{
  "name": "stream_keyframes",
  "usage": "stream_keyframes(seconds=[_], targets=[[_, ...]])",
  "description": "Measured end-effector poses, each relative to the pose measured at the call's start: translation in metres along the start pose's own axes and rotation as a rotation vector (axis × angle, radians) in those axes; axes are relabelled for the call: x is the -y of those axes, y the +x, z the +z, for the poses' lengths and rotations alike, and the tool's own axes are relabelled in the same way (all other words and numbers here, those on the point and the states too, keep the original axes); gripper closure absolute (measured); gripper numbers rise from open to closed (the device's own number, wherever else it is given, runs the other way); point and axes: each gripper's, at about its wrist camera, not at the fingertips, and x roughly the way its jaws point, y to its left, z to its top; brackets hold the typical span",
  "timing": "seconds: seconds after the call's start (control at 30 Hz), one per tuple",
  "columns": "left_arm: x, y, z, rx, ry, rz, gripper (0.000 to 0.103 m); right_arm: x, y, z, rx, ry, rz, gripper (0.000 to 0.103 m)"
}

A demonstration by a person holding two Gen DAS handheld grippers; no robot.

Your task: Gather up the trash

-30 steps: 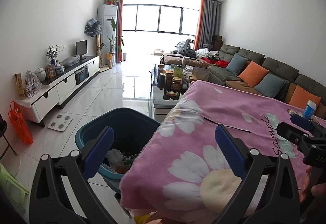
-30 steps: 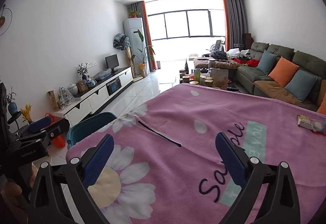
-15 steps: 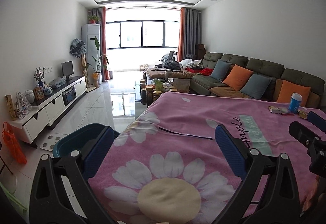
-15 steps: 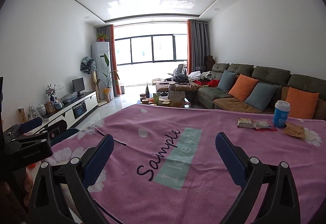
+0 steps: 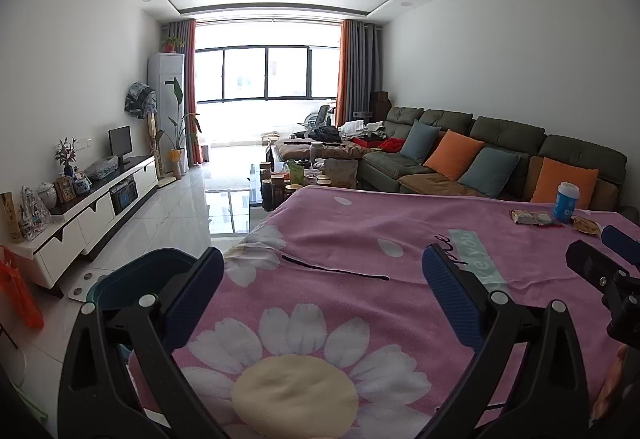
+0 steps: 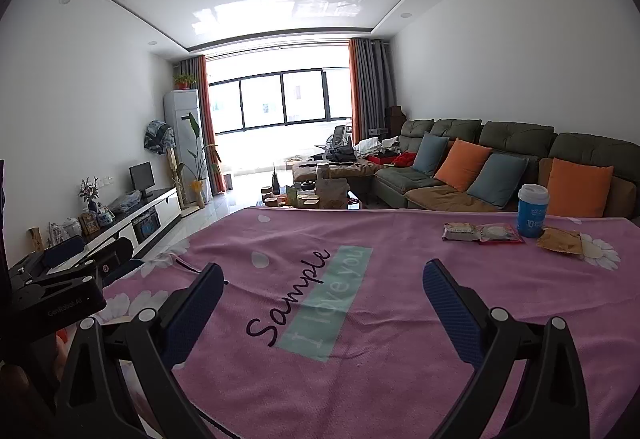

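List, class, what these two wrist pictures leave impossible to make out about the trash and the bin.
- Bin contents: left wrist view, hidden by its rim and the left tongs.
- Wrapper print: right wrist view, too small.
- Cup contents: lid on.
- Right tongs: open, holding nothing.

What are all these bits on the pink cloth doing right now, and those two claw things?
left gripper: open, empty, above the cloth.
right gripper: open, empty.
blue cup: upright, lid on.
snack wrappers: lying flat beside the cup.
brown packet: lying flat.
teal bin: on the floor, beside the table.
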Motion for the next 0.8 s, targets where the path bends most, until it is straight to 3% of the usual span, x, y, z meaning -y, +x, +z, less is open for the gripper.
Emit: stream_keyframes(seconds=[0.8], targets=[[0.0063,-0.0048,0.0012,0.025,0.012,0.008,0.005,0.0042,-0.0021,-0.0001,-0.003,0.025,-0.003,0.007]])
